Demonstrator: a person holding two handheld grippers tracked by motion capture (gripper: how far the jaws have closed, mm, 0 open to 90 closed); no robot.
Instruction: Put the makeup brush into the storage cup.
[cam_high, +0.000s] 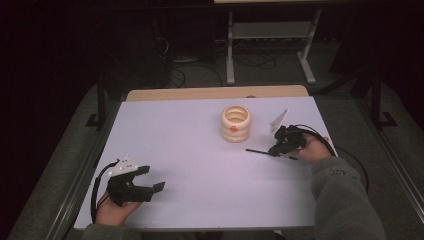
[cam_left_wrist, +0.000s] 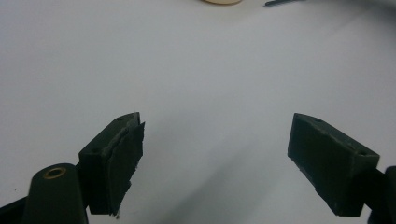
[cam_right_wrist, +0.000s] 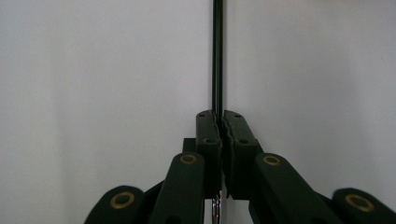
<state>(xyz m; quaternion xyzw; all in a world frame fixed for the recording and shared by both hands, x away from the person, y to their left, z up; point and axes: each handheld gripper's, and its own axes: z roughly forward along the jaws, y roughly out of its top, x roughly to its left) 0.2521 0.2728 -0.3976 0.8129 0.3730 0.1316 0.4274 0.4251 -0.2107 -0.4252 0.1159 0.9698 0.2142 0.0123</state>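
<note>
- The right gripper (cam_high: 274, 150) sits at the right side of the white table (cam_high: 200, 150), held in a hand that comes out of a grey sleeve (cam_high: 342, 200).
- Its jaws are pressed together on a thin black rod (cam_right_wrist: 217, 56); in the right gripper view the two pads meet with the rod pinched in the seam between them.
- From the jaws the rod runs straight ahead, away from the gripper body, along the white surface. In the high view its free end (cam_high: 255, 150) points out from the jaw tips toward the middle of the table.
- A short bright metal bit shows just behind the pads, between the jaw arms, in the right gripper view.
- A cream ribbed holder (cam_high: 236, 123) with an orange spot on its side stands upright near the right jaws, just beyond the rod's free end and apart from it.
- The left gripper (cam_high: 150, 182) rests at the near left of the table, well apart from the rod and the holder.
- Its jaws stand wide apart with only bare table between them; nothing is held.
- Far ahead of the left jaws, the holder's base and the rod's tip show at the top edge of the left gripper view.
</note>
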